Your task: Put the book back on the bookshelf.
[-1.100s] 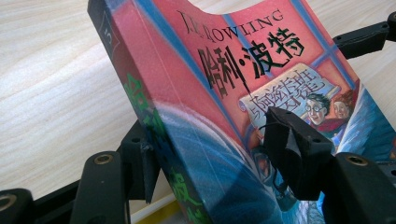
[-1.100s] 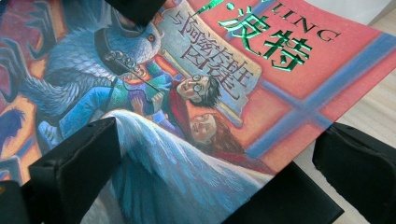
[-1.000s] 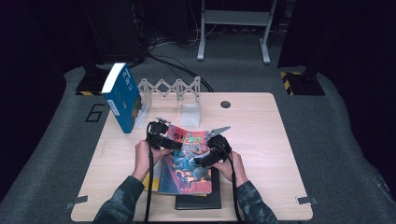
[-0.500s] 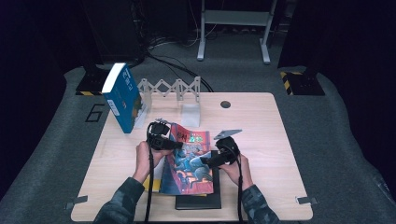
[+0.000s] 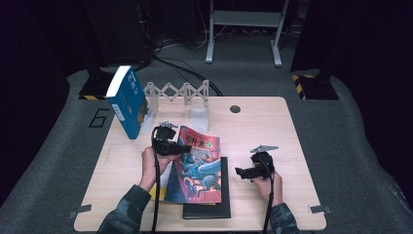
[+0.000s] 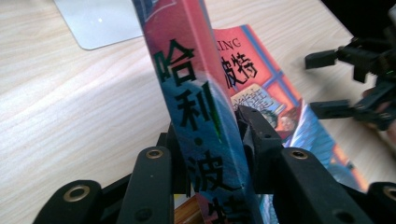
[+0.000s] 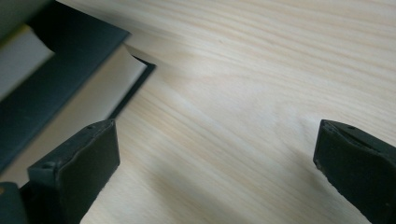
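Now, left gripper [image 5: 181, 146]: its jaws have just been closing and clamp the colourful book [image 5: 199, 168] by its spine edge; in the left gripper view the spine [image 6: 201, 107] with large black characters stands upright between the two black jaws, which press on either side of it.
Colourful book: held at its upper left corner, that side tilted up off the table; the cover slopes away to the right of the left gripper, toward the right gripper.
Black book [image 5: 207, 209]: lies flat under the colourful book, its lower edge and right strip showing; in the right gripper view its dark cover and pale page edges [image 7: 60, 88] sit just beyond the left-hand jaw.
Right gripper [image 5: 242, 172]: jaws spread wide with nothing between them, only bare wood; it hovers low, just right of the black book and apart from the colourful one.
Blue book [image 5: 127, 102]: stands upright beyond the left gripper, leaning at the end of the white folding rack [image 5: 180, 92].
Table [image 5: 272, 131]: light wood, under both grippers.
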`<state>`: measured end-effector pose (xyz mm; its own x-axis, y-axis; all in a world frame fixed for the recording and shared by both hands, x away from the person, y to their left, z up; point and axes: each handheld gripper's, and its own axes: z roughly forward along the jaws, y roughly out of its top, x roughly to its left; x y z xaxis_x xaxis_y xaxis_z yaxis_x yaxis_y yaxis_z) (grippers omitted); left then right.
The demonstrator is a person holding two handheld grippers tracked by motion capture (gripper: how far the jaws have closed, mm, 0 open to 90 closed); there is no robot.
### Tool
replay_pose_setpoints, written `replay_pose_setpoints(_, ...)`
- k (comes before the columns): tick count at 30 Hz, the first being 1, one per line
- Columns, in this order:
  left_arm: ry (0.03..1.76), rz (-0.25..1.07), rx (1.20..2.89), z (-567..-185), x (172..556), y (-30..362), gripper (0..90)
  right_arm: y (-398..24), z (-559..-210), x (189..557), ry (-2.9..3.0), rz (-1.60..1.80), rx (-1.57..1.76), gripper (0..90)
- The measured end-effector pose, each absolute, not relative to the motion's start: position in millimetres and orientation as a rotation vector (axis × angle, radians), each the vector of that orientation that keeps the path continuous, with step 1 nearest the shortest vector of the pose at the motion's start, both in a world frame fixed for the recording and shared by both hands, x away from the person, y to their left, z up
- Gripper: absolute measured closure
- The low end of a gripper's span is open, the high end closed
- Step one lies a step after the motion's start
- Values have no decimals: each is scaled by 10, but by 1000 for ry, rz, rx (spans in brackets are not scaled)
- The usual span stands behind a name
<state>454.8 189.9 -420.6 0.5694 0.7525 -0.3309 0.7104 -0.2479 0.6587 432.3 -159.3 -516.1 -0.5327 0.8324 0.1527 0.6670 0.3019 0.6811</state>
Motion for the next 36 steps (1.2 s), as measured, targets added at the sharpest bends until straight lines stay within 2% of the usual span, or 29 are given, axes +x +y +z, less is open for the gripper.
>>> replay_pose_setpoints(7, 1134, 39, 1965, -4099, 4528, 1946, 718, -1644, -5229, 4340, 2299, 1010, 1356, 2)
replay_pose_setpoints(18, 1103, 67, 1925, -3898, 4494, 2042, 742, -1698, -5257, 4337, 2265, 1034, 1343, 4)
replay_pose_setpoints(36, 1086, 195, 1849, -3376, 4464, 2435, 744, -1707, -5263, 4340, 2258, 1042, 1345, 7)
